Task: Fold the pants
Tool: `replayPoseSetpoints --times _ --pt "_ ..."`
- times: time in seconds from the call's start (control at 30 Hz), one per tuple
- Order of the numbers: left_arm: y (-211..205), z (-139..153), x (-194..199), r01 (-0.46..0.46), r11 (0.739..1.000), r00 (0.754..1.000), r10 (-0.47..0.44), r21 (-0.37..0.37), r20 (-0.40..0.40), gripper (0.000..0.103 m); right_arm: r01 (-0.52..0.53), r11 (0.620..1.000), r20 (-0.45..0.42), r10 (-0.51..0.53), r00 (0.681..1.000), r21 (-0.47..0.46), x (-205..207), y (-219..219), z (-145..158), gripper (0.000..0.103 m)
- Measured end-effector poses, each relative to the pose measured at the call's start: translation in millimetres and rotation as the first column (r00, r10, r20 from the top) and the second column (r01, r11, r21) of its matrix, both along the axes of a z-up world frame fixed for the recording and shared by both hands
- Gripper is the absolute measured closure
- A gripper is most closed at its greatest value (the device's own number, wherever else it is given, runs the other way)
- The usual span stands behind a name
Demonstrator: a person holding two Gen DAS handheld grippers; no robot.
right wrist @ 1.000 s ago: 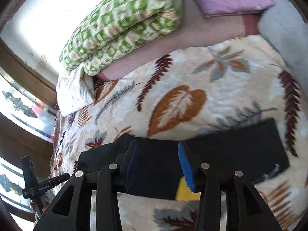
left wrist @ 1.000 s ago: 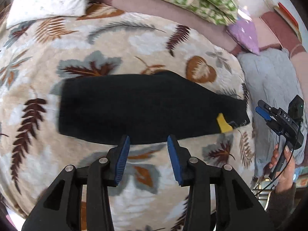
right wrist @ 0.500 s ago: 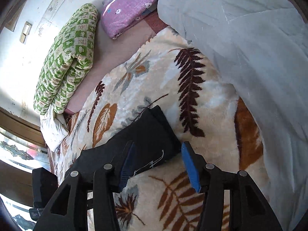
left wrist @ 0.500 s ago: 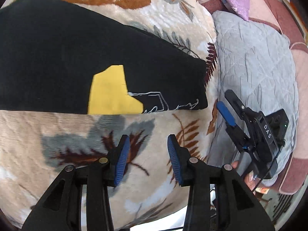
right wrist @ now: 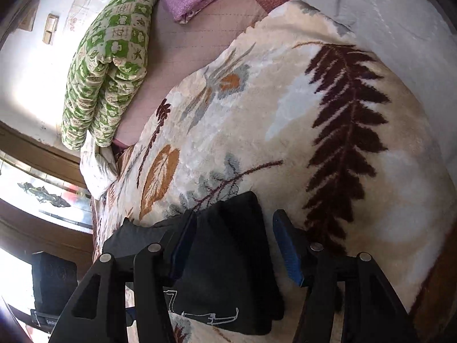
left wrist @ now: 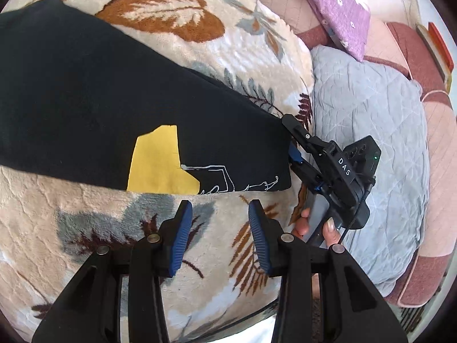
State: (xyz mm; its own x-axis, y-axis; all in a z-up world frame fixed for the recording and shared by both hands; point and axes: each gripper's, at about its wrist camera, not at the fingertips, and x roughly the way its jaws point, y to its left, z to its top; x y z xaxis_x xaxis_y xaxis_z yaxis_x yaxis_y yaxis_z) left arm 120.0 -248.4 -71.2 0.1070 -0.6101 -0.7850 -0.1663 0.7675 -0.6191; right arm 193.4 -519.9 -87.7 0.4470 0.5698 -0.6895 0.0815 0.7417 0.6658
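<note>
Now our right gripper [right wrist: 234, 245], jaws opening, straddles the pants [left wrist: 114, 108] end edge; left gripper [left wrist: 220, 228] waits empty beside.

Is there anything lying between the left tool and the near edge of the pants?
Nothing visible: only bare blanket lies between the left tool and the pants.

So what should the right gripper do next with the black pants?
Probably close on the pants' end. The right gripper has its fingers opening around the corner of the pants, not pinching yet. The left gripper waits open over the blanket, just short of the hem.
</note>
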Motion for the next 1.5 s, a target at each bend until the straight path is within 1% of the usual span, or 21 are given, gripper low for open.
replayPoseSetpoints --times 0.03,0.1,0.17,0.2,0.23,0.37,0.47,0.63,0.73,0.83,0.87,0.9,1.0,1.07,1.1,1.13,1.17,1.2,1.23,1.3,1.5 --pt "-2 -2 -1 -0.004 1.000 1.000 0.004 -0.005 -0.010 0.064 -0.018 1.000 0.004 0.018 1.000 0.015 3 1 -1 0.042" --pt "-8 -6 -3 -0.013 1.000 0.999 0.012 -0.015 -0.031 0.064 -0.074 0.997 0.009 0.074 0.997 -0.003 7 4 0 0.043" --pt "-13 -9 -6 -0.029 0.999 0.999 0.028 -0.020 -0.042 0.064 -0.115 0.993 0.012 0.115 0.993 -0.017 7 7 4 0.061" --pt "-18 -12 -6 -0.038 0.999 0.998 0.037 -0.024 -0.048 0.064 -0.128 0.991 0.000 0.128 0.992 -0.026 8 8 4 0.078" --pt "-23 -14 -7 -0.045 0.999 0.998 0.044 -0.025 -0.053 0.064 -0.122 0.992 -0.007 0.122 0.993 -0.035 6 7 6 0.079" --pt "-39 -22 -11 -0.086 0.996 0.994 0.084 -0.028 -0.063 0.064 -0.100 0.994 0.030 0.101 0.994 -0.032 -3 4 21 0.083" --pt "-48 -29 -8 -0.127 0.991 0.990 0.124 -0.044 -0.068 0.064 -0.073 0.997 0.003 0.074 0.997 -0.027 -5 3 27 0.084" --pt "-52 -37 2 -0.196 0.980 0.980 0.195 -0.034 -0.049 0.064 -0.007 0.999 0.001 0.007 1.000 0.045 -2 -2 38 0.087" --pt "-56 -39 12 -0.218 0.975 0.975 0.216 -0.041 -0.049 0.064 0.037 0.998 -0.006 -0.036 0.999 0.044 5 -9 39 0.092" --pt "-63 -37 16 -0.213 0.977 0.977 0.212 -0.029 -0.024 0.064 0.072 0.996 -0.019 -0.071 0.997 0.053 12 -20 33 0.092" --pt "-65 -39 17 -0.213 0.977 0.977 0.212 -0.027 -0.023 0.064 0.068 0.996 -0.032 -0.066 0.997 0.066 14 -22 30 0.091" --pt "-67 -39 18 -0.214 0.977 0.977 0.213 -0.022 -0.017 0.064 0.063 0.996 -0.043 -0.060 0.997 0.070 13 -24 27 0.087" --pt "-72 -39 21 -0.227 0.974 0.974 0.227 0.001 -0.001 0.064 0.043 0.996 -0.071 -0.038 0.997 0.072 10 -29 18 0.087" --pt "-77 -38 26 -0.204 0.978 0.979 0.204 0.033 0.002 0.064 0.050 0.996 -0.077 -0.044 0.996 0.069 7 -33 14 0.084" --pt "-77 -38 28 -0.191 0.980 0.981 0.192 0.045 -0.003 0.067 0.040 0.998 -0.071 -0.036 0.997 0.055 7 -32 14 0.079" --pt "-77 -36 28 -0.180 0.982 0.984 0.180 0.058 -0.005 0.071 0.041 0.997 -0.069 -0.037 0.997 0.058 6 -32 14 0.072" --pt "-76 -37 29 -0.168 0.984 0.986 0.169 0.065 -0.008 0.078 0.043 0.997 -0.067 -0.039 0.997 0.067 6 -32 13 0.068" --pt "-74 -39 30 -0.169 0.984 0.985 0.170 0.057 -0.021 0.080 0.048 0.996 -0.067 -0.043 0.997 0.071 7 -31 13 0.061" --pt "-71 -42 31 -0.174 0.984 0.984 0.175 0.038 -0.035 0.080 0.051 0.996 -0.068 -0.046 0.997 0.069 8 -30 12 0.058" --pt "-68 -45 31 -0.190 0.982 0.980 0.190 0.009 -0.055 0.080 0.037 0.998 -0.080 -0.033 0.996 0.055 11 -27 8 0.058" --pt "-75 -45 30 -0.196 0.980 0.980 0.197 0.028 -0.039 0.080 -0.025 0.997 -0.093 0.032 0.995 0.076 18 -13 -11 0.058"
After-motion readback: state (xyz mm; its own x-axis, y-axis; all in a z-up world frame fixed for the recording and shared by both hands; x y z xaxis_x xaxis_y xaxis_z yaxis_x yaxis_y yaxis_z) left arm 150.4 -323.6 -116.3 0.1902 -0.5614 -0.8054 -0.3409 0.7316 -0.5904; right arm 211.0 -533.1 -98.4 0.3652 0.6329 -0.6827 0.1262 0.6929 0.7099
